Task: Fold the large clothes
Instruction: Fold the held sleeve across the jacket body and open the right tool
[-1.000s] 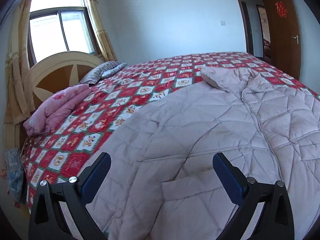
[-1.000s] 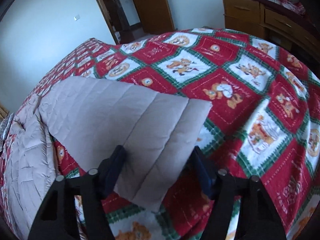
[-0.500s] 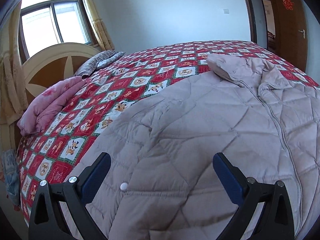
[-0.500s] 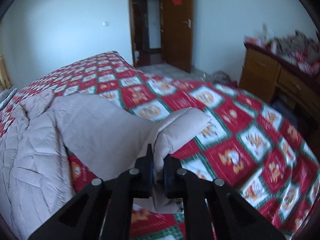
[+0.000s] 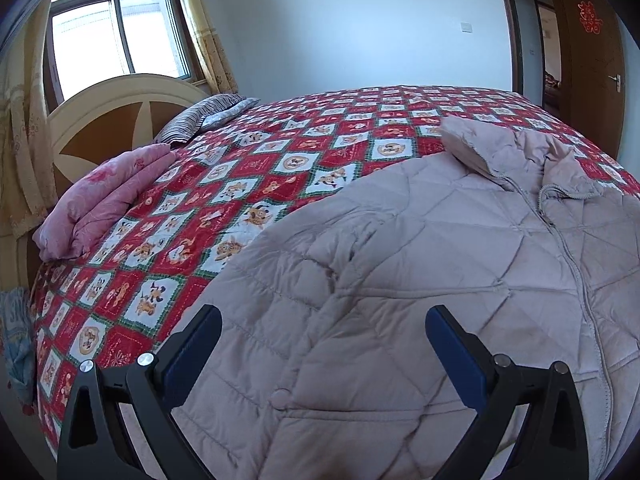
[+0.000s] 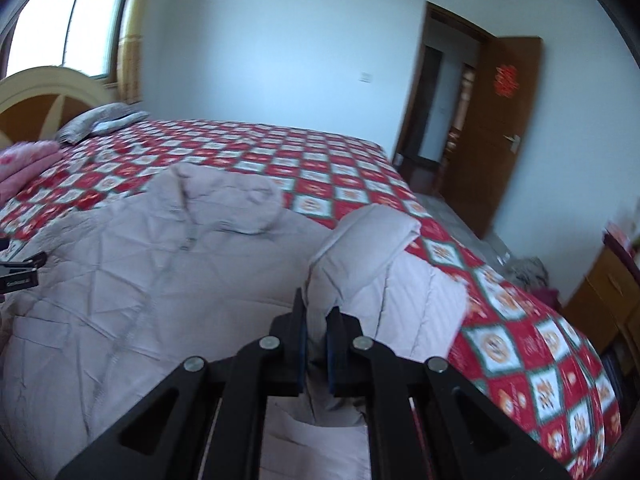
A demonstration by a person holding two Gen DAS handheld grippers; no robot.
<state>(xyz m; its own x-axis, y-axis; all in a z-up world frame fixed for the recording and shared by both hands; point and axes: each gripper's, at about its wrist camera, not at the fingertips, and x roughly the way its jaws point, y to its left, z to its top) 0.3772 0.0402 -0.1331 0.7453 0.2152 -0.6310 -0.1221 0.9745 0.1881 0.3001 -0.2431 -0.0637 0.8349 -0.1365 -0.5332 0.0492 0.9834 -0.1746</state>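
Coat [image 5: 420, 280] lies spread front-up on the bed [image 5: 280, 152], zipper closed, beneath and ahead of both sets of jaws. Right gripper [image 6: 316, 336] has its jaws pinched tight on the sleeve [image 6: 360, 248], lifted clear of the bed; left gripper [image 5: 320, 356] hangs over the hem, jaws wide, holding nothing. The slick padded sleeve could slip from so narrow a bite, or drag the body askew. It looks pale pink, quilted, puffy, lightly creased
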